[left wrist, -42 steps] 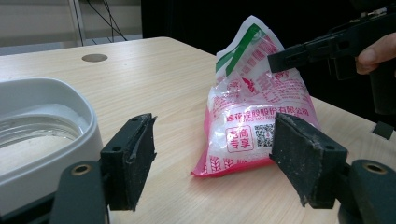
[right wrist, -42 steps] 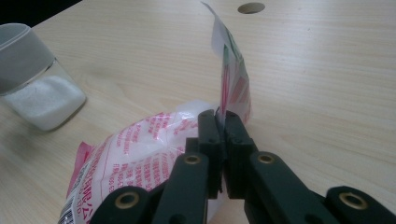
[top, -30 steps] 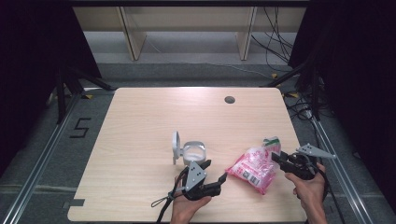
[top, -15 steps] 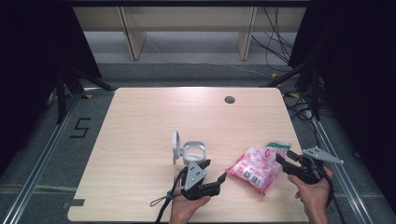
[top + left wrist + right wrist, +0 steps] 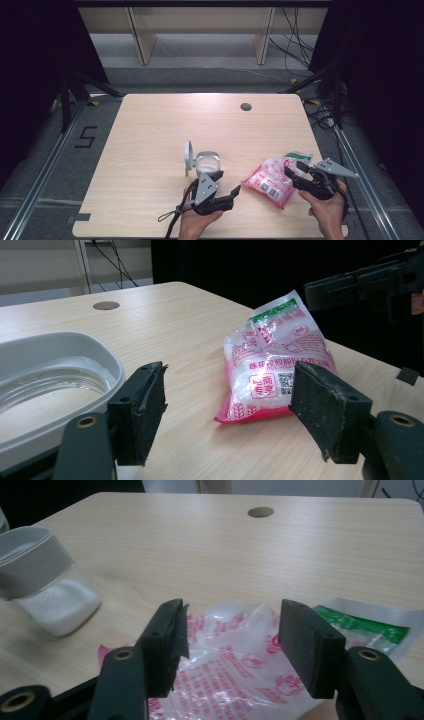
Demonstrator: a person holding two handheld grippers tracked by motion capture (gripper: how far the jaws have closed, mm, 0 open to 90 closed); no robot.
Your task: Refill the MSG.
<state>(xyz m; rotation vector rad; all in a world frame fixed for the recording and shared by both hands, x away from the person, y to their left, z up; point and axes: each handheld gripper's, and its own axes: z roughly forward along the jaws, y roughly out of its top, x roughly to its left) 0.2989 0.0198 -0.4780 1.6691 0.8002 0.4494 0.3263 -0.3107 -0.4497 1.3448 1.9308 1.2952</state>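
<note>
Pink-and-clear bag [image 5: 276, 371] flat on table [image 5: 150, 150] near right front edge; red Chinese print, QR code, green band, characters unreadable; right gripper [image 5: 232, 645] jaws just widened, nothing clamped; left gripper [image 5: 235, 415] agape, empty.

A pale wooden table [image 5: 150, 150] is seen, with a round grommet hole [image 5: 245, 106] set near its far edge. Beyond the table, cables [image 5: 295, 30] are laid on the grey floor. A "5" mark [image 5: 86, 136] is fixed left of the table.
</note>
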